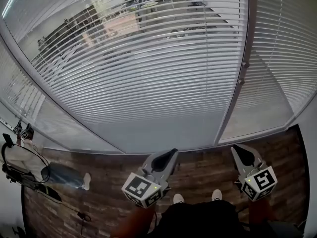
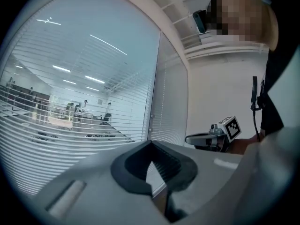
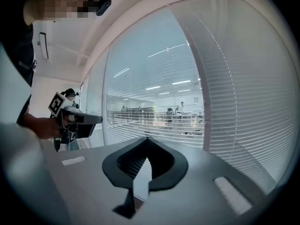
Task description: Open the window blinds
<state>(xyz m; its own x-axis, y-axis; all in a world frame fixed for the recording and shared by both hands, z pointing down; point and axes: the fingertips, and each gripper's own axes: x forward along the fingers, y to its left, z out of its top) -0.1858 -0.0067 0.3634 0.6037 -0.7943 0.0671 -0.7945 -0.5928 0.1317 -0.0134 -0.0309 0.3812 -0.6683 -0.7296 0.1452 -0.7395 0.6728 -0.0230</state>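
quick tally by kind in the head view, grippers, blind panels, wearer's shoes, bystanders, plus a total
grippers: 2 (left gripper, right gripper)
blind panels: 3 (left, middle, right)
wearer's shoes: 2 ()
bystander: 1
total: 8

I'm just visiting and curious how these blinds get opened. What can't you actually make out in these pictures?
- Head view: two small knobs on the window post, too small to tell their use; no cord or wand can be made out.
- Every view: the office behind, broken up by the blinds, its people tiny.
- Head view: the bystander at the left edge, partly cut off, too small to tell what they hold.
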